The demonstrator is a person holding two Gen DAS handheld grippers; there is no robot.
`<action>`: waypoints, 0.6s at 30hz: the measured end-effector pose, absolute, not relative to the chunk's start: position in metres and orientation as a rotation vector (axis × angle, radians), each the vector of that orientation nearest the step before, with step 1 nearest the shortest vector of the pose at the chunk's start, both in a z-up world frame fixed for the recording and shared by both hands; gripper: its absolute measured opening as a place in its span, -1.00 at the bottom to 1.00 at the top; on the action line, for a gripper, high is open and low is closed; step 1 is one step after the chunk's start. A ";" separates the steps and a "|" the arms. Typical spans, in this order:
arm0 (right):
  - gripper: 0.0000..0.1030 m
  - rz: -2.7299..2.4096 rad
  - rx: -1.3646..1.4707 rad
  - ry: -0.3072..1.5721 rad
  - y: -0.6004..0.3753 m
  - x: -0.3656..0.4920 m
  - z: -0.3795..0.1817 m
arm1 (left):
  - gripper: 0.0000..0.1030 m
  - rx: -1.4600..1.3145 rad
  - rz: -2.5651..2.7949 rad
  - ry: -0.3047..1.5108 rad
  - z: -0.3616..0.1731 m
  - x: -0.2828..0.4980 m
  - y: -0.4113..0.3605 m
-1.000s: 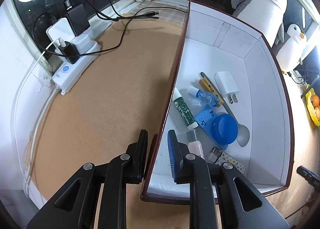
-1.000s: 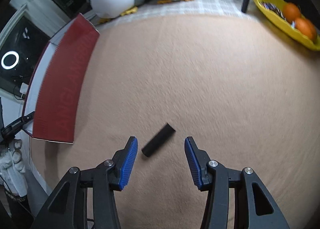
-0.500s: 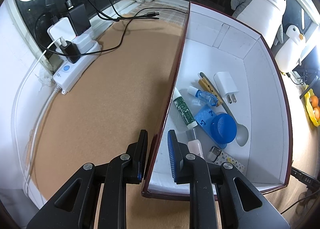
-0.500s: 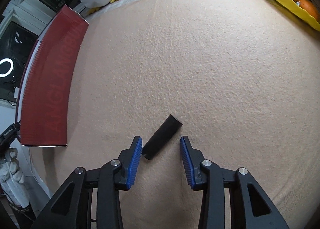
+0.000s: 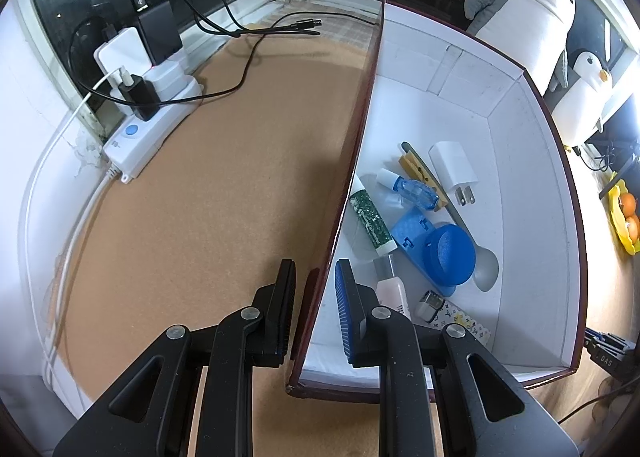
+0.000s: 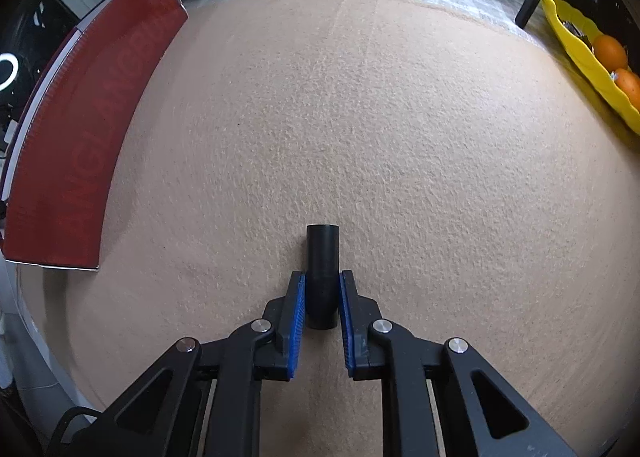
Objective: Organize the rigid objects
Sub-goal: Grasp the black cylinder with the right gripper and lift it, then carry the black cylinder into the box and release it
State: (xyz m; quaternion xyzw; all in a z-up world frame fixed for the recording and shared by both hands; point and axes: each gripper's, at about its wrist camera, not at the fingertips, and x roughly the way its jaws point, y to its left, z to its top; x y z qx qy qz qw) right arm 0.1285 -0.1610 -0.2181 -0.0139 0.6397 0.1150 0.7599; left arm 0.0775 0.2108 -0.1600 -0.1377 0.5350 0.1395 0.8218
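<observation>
Right gripper: jaws closing, blue pads now against both sides of the black cylinder. A second ago they stood wide with the cylinder lying diagonal and loose between them; half a second ago narrower, still not touching. Cylinder now lines up straight along the fingers, far end poking out past the tips, sitting on the tan felt worktop near the view's near edge. Red box wall is well off to the left, yellow fruit tray far right. Left gripper: no change across the frames, jaws narrow and straddling the box's left wall near its near corner, one finger outside, the blue pad inside; can't tell if the pads actually press the wall. Box contents unchanged: green tube, blue cap, white charger, small blue bottle, all lying on the white floor. Power strip far left on the worktop.
</observation>
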 end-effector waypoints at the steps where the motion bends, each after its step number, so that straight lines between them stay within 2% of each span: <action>1: -0.71 0.254 -0.022 1.390 -0.160 0.128 -0.218 | -0.64 -0.295 0.298 1.140 -0.160 0.078 0.211; 10: -0.71 0.292 0.049 1.358 -0.144 0.136 -0.211 | -0.64 -0.293 0.307 1.131 -0.160 0.080 0.214; 18: -0.71 0.363 0.047 1.276 -0.120 0.151 -0.180 | -0.64 -0.285 0.311 1.118 -0.157 0.090 0.216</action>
